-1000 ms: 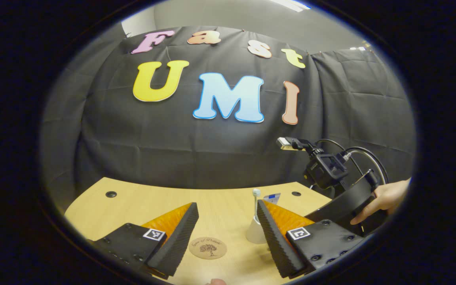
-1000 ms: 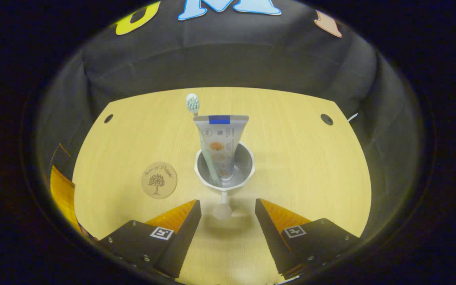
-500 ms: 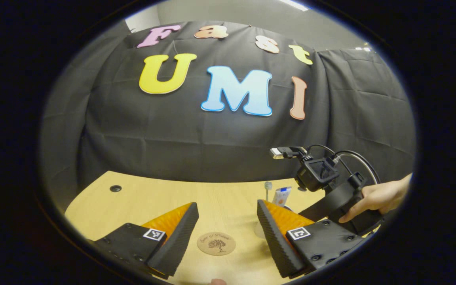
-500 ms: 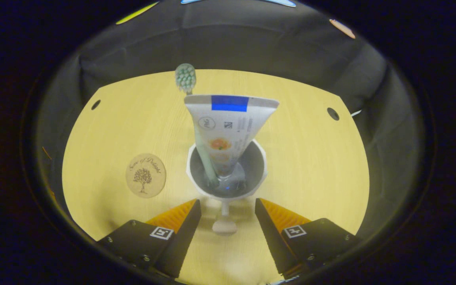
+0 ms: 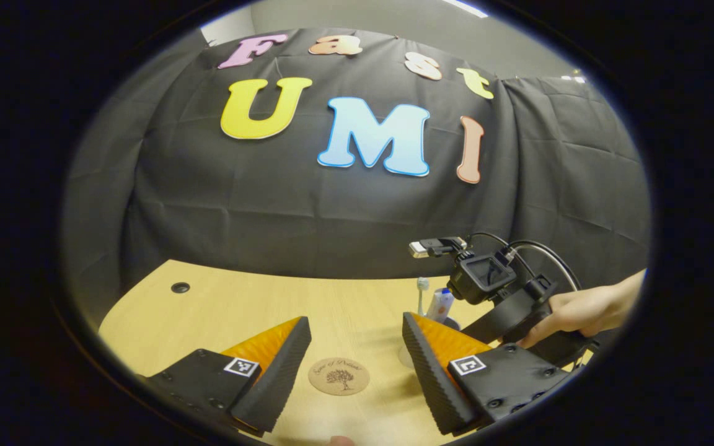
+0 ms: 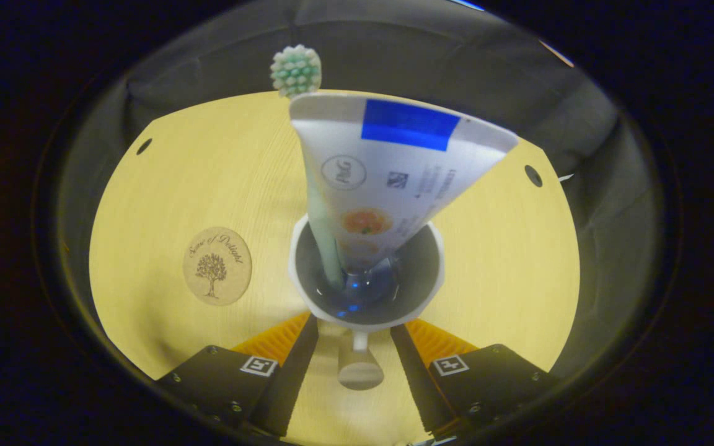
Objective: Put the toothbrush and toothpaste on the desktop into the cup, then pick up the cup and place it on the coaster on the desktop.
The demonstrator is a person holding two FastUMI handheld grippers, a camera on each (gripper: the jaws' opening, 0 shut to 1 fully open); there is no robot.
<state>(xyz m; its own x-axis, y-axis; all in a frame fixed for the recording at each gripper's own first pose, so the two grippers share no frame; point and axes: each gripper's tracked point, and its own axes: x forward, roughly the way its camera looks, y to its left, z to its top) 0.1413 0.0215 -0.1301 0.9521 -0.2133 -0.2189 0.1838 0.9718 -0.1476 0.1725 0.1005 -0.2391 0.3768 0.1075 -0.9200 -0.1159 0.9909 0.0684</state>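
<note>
With toothbrush (image 6: 295, 71) and toothpaste (image 6: 388, 179) already standing upright in the cup (image 6: 366, 279), the cup is sitting on the desktop (image 6: 499, 260) with its stem and foot running straight down between the right gripper's (image 6: 354, 337) fingers, jaws narrowed around the stem but contact not resolvable. Coaster (image 6: 217, 265) is lying well apart to the cup's left, so the carry is looking like a leftward one. Left gripper (image 5: 357, 347) is idling with jaws wide apart, hovering above the coaster.
</note>
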